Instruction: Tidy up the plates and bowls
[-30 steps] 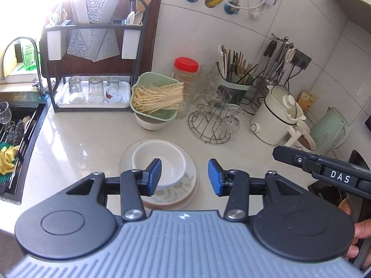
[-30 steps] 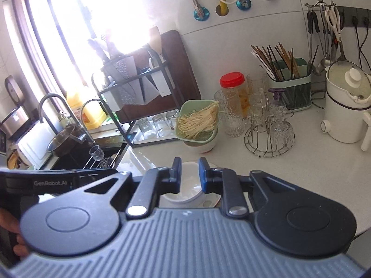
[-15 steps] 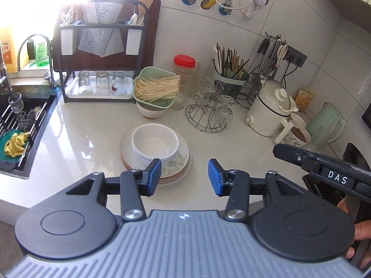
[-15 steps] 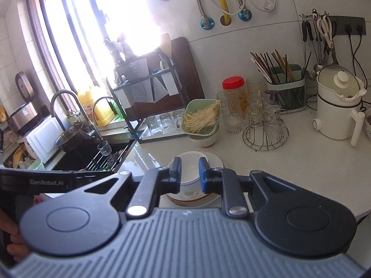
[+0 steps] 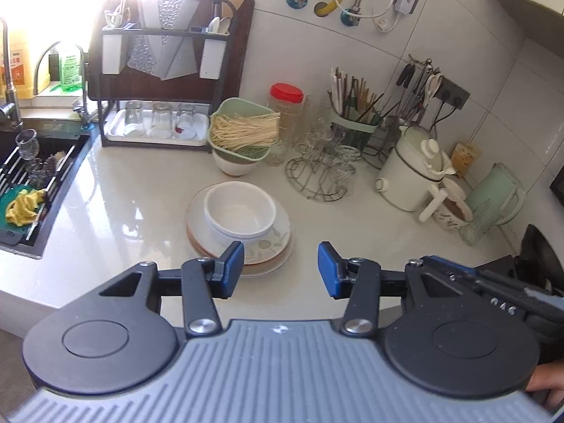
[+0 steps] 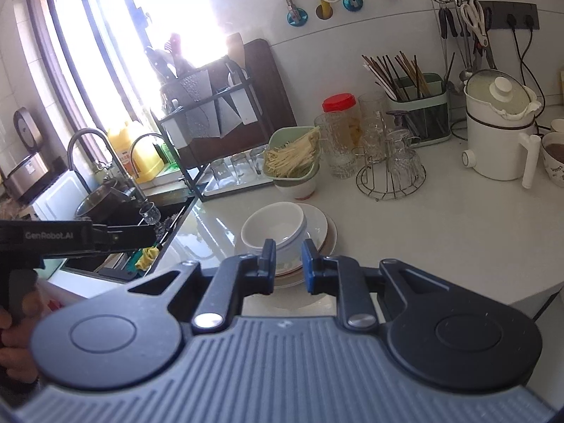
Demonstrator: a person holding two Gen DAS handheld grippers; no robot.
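Near rim of plate stack point(image 5: 268, 243) hidden behind left gripper point(image 5: 280, 269) fingers point(image 5: 232, 268); in right wrist view, bowls' point(image 6: 273, 229) near wall hidden behind right gripper point(image 6: 288, 266). Number of stacked plates and bowls unclear. Window point(image 6: 141, 35) overexposed, rack top point(image 5: 165, 31) washed out. Sink point(image 5: 31, 190) cut by left frame edge.
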